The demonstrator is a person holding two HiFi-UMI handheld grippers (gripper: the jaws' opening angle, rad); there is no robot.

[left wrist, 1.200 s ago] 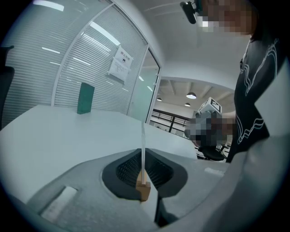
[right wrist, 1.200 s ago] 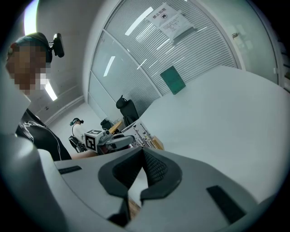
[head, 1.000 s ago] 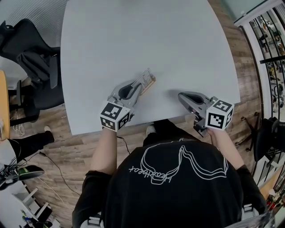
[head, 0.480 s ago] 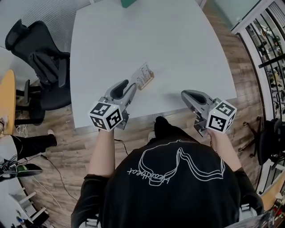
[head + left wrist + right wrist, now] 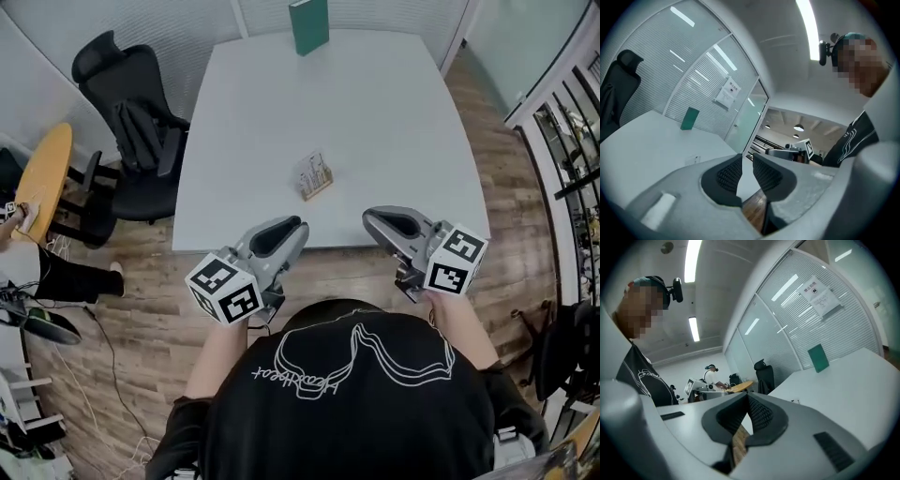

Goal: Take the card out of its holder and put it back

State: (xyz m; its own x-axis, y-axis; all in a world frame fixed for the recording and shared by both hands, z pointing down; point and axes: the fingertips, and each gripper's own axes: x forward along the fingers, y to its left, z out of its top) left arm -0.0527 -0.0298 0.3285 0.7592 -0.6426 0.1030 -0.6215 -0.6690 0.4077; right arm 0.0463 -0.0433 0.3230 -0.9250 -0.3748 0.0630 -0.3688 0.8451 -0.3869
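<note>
Wooden floor (image 5: 141, 309) shows below the table's (image 5: 394, 122) near edge, where both grippers hang clear of it. The left gripper (image 5: 302, 226) has just been closing its jaws, which stand a narrow gap apart with nothing between them. The right gripper (image 5: 367, 217) has its jaw tips together, empty. Marker cubes (image 5: 225, 289) hide how each is gripped. Further in on the table the card (image 5: 309, 171) stands in its wooden holder (image 5: 320, 188), its print too small to read. At the table's far edge a green board (image 5: 309, 25) stands, its top cut off.
</note>
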